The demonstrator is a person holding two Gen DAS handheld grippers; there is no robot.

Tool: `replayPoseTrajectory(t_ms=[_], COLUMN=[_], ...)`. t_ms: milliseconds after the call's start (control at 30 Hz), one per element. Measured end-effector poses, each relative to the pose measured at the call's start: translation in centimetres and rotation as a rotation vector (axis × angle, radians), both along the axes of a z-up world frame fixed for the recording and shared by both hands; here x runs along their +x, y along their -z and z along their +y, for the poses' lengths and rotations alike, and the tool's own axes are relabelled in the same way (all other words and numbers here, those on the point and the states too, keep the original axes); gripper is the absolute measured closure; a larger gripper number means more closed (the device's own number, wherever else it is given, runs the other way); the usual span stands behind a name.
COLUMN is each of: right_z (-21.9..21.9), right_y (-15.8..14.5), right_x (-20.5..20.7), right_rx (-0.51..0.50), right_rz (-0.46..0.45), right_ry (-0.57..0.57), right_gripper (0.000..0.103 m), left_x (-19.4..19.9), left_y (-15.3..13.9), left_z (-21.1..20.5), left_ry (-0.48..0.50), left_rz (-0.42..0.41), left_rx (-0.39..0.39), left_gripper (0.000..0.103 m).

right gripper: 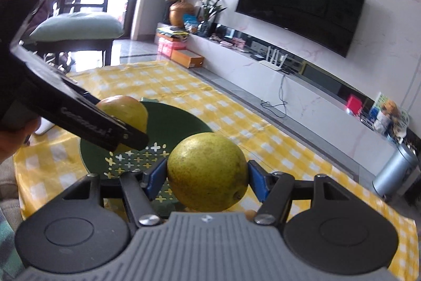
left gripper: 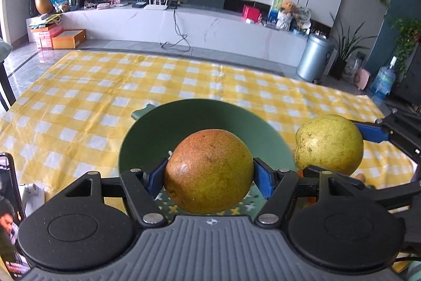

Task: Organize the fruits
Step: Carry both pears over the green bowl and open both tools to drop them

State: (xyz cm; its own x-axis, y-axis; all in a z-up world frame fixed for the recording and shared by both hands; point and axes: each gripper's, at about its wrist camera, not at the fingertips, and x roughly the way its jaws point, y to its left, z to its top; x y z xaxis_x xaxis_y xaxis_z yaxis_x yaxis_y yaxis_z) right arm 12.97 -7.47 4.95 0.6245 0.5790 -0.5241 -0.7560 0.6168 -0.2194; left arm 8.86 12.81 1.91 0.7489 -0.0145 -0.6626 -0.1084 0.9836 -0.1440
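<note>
The left claw (left gripper: 209,173) grips a reddish-orange fruit (left gripper: 209,170) above the green bowl (left gripper: 184,123), hiding the bowl's bottom. The right claw (right gripper: 208,173) grips a yellow-green fruit (right gripper: 208,171) at 3 o'clock of the bowl, over the checked cloth (left gripper: 105,86). In the right view, the left tool covers half the reddish fruit.

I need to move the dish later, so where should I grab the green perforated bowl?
Grip the dark green perforated plastic bowl by its small tab handle on the far-left rim, coming from the left; the round wall is too wide, and both fruits hang over the near side.
</note>
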Motion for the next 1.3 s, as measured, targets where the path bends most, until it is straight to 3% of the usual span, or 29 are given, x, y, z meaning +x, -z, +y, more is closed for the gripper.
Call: replayPoseTrajectory(t_ms=[200,400,567,867,1300], right_z=[2.6,5.8,7.6,9.3,9.9], right_y=[0.7,1.5,2.1,3.5,4.6], right_x=[1.2,3.0,4.6,6.1,7.6], right_rx=[-0.094,-0.189,-0.274,-0.384,-0.402], right_rz=[0.017,0.092,0.175,0.261,0.387], right_ry=[-0.102,-0.187,-0.229,-0.266,-0.255], right_gripper=[0.04,0.04,0.04,0.04,0.04], left_x=[1.6,2.8,3.8,4.3,4.5], left_y=[1.0,1.8,2.1,3.2,3.6], left_z=[0.8,1.1,1.0,0.9,0.5], left_ry=[0.015,0.058,0.09,0.118,0.124], left_rz=[0.056,0.098,0.145,0.187,0.204], left_rx=[0.021,0.026,0.075,0.087,0.152], left_gripper=[0.024,0.024,0.024,0.024,0.024])
